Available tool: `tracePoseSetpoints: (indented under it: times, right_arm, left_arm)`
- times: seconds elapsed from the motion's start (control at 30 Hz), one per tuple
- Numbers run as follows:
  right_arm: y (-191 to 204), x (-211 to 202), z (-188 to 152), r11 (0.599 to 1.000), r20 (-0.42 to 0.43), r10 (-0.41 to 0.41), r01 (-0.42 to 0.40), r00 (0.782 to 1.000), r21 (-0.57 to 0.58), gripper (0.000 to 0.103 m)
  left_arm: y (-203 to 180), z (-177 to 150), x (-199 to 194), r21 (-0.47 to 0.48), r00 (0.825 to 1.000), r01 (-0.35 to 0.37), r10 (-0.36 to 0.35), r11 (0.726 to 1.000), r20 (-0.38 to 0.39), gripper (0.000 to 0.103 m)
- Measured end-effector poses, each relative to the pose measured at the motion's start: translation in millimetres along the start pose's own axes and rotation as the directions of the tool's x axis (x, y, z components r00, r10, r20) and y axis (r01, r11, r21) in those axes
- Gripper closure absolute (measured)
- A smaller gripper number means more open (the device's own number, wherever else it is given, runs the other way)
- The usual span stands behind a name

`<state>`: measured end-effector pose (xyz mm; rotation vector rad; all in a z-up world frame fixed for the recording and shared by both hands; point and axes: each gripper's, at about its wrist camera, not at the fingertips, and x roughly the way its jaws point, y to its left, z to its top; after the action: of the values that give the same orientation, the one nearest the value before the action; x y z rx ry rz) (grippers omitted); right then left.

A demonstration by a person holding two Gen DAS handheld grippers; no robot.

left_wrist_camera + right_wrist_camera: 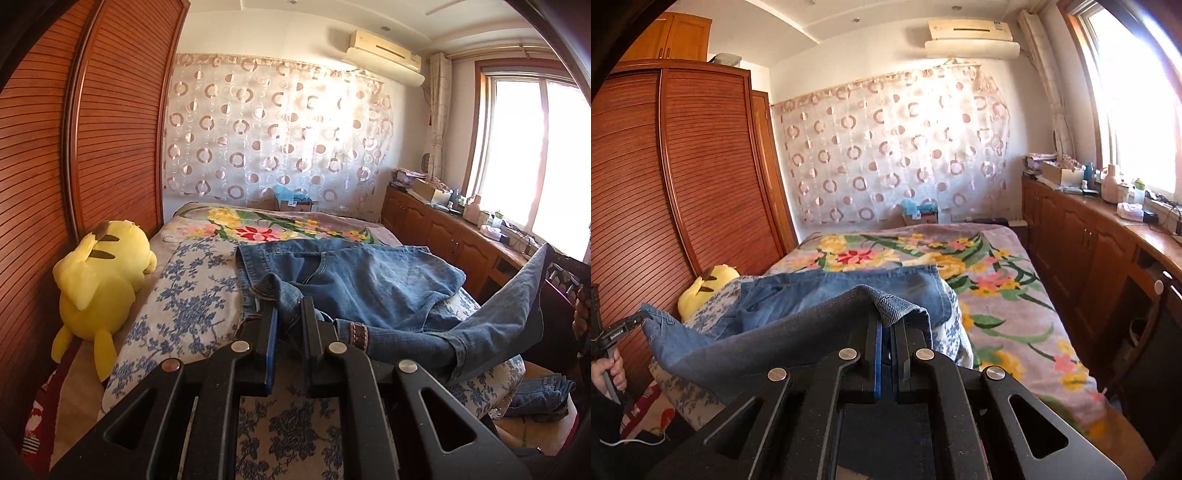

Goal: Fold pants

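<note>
We find the pants (354,280) lying on the bed (192,295) at the centre of the left wrist frame, waist end toward the floral blanket (997,295), with the leg ends lifted off the bedding. The left gripper (288,317) has its jaws clamped on a hem corner at lower centre of that frame; the right gripper (886,328) has its jaws pressed together on the other hem edge at centre of the right wrist frame. In our judgement, both cuffs are held up so the legs can be carried toward the waistband — the first lengthwise fold is not yet made.

The pants are blue denim, faded at the seat, with a pocket seam visible and a turned-up cuff showing a brown-and-pink band. One leg stretches taut toward the right edge of the left frame; the body lies rumpled — smoothing will likely be needed. A yellow plush toy (99,280) rests on the bed's left side, apart from the garment.
</note>
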<state>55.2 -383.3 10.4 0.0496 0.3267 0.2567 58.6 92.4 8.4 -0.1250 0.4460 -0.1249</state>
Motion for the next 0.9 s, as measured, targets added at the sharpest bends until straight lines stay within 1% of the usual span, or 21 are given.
tracePoseSetpoints:
  times: [0.3, 0.5, 0.7, 0.8, 0.83, 0.9]
  right_arm:
    - [0, 12, 1, 1.0, 0.03, -0.008, 0.009, 1.0, -0.014, 0.1]
    - [-4, 40, 7, 0.999, 0.033, -0.021, 0.022, 0.999, -0.025, 0.1]
    - [-14, 72, 12, 1.0, 0.02, -0.023, 0.023, 1.0, 0.014, 0.1]
    - [-18, 89, 16, 0.999, 0.005, -0.033, 0.033, 0.999, 0.014, 0.1]
    - [-19, 93, 19, 0.999, 0.0, -0.031, 0.031, 1.0, 0.017, 0.1]
    - [-29, 104, 24, 0.998, -0.013, 0.015, -0.014, 1.0, 0.063, 0.1]
  left_arm:
    - [-3, 23, 20, 0.031, 1.0, 0.002, -0.003, 1.0, 0.009, 0.091]
    - [1, 37, 41, 0.042, 1.0, -0.013, 0.013, 0.999, 0.001, 0.091]
    - [2, 51, 67, 0.055, 1.0, -0.019, 0.02, 0.998, -0.015, 0.091]
    - [5, 58, 80, 0.057, 0.999, -0.022, 0.024, 0.998, -0.024, 0.091]
    - [6, 60, 85, 0.056, 0.999, -0.024, 0.025, 0.998, -0.027, 0.091]
    - [9, 67, 98, 0.032, 0.999, -0.025, 0.026, 0.999, -0.028, 0.092]
